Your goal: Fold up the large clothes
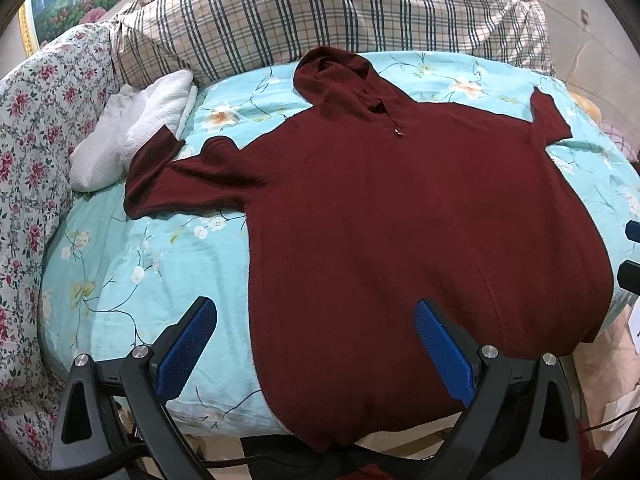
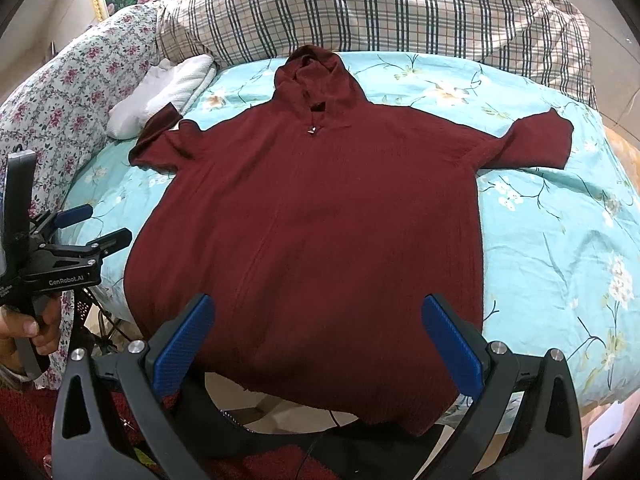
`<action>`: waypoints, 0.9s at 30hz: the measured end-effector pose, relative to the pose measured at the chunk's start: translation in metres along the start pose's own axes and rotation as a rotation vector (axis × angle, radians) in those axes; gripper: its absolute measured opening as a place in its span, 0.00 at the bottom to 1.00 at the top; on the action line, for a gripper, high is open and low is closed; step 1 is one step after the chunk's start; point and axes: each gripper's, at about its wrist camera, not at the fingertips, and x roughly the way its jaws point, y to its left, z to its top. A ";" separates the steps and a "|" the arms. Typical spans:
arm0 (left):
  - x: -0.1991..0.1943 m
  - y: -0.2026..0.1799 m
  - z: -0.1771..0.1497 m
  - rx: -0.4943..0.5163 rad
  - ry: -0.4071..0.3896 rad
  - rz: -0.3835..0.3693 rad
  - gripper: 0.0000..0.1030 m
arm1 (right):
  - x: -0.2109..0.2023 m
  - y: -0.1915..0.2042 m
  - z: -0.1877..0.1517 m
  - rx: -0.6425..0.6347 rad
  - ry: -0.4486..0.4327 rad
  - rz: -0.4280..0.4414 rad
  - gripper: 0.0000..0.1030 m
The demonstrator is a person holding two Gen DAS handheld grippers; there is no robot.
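A dark red short-sleeved hooded sweater (image 1: 400,216) lies spread flat, front up, on a turquoise floral bed sheet (image 1: 132,280); hood toward the far side, hem hanging over the near edge. It also shows in the right wrist view (image 2: 320,220). My left gripper (image 1: 316,320) is open and empty, above the hem's left part. My right gripper (image 2: 320,316) is open and empty, above the hem's middle. The left gripper also appears at the left of the right wrist view (image 2: 96,226), open, beside the sweater's left edge. The right gripper's fingertips (image 1: 632,232) peek in at the right edge of the left wrist view.
A plaid quilt (image 1: 320,8) is bunched along the far side of the bed. A white folded cloth (image 1: 132,132) lies by the sweater's left sleeve. A pink floral cover (image 1: 36,120) runs along the left. The turquoise sheet also shows in the right wrist view (image 2: 560,240).
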 end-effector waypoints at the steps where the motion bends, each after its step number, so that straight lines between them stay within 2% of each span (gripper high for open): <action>1: 0.000 0.000 0.000 0.000 0.000 -0.002 0.97 | 0.000 0.000 0.000 0.000 0.000 0.000 1.00; 20: 0.009 0.001 0.000 0.006 0.008 -0.020 0.97 | 0.006 -0.003 0.006 0.005 0.004 0.020 1.00; 22: 0.010 0.002 -0.001 0.007 0.010 -0.031 0.97 | 0.008 -0.006 0.006 0.009 0.005 0.027 1.00; 27: 0.015 0.005 0.002 -0.008 0.014 -0.114 0.97 | 0.010 -0.013 0.006 0.030 -0.043 0.086 1.00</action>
